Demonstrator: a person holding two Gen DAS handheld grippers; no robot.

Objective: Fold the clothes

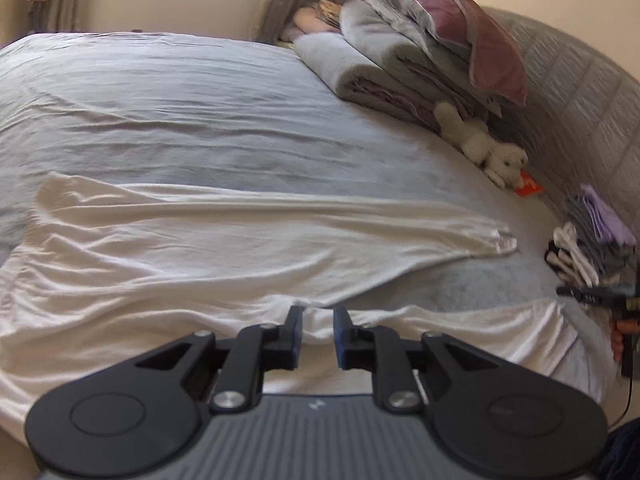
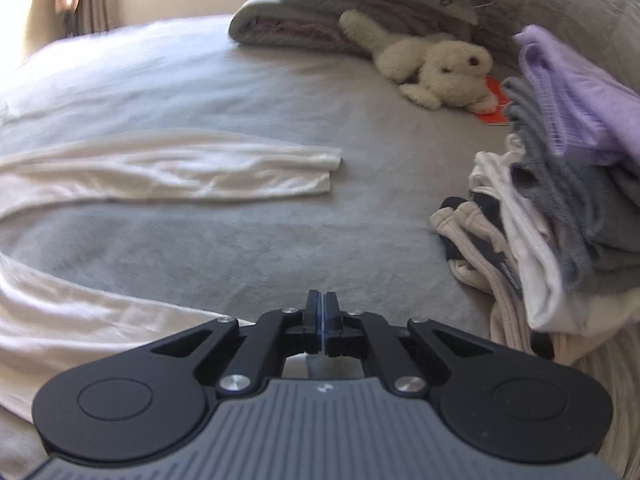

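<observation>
The white shirt lies spread on the bed, its long axis running left to right across the frame. The left gripper, parted a little and empty, hovers at the shirt's near edge. The right gripper, pressed together with nothing visibly held, sits beside the near sleeve at lower left.

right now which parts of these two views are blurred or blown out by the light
Left wrist view: the stack of folded clothes at the right edge is smeared, the window top left glares. Right wrist view: the purple and grey folded clothes blur, sunlight washes out the top left corner.
</observation>
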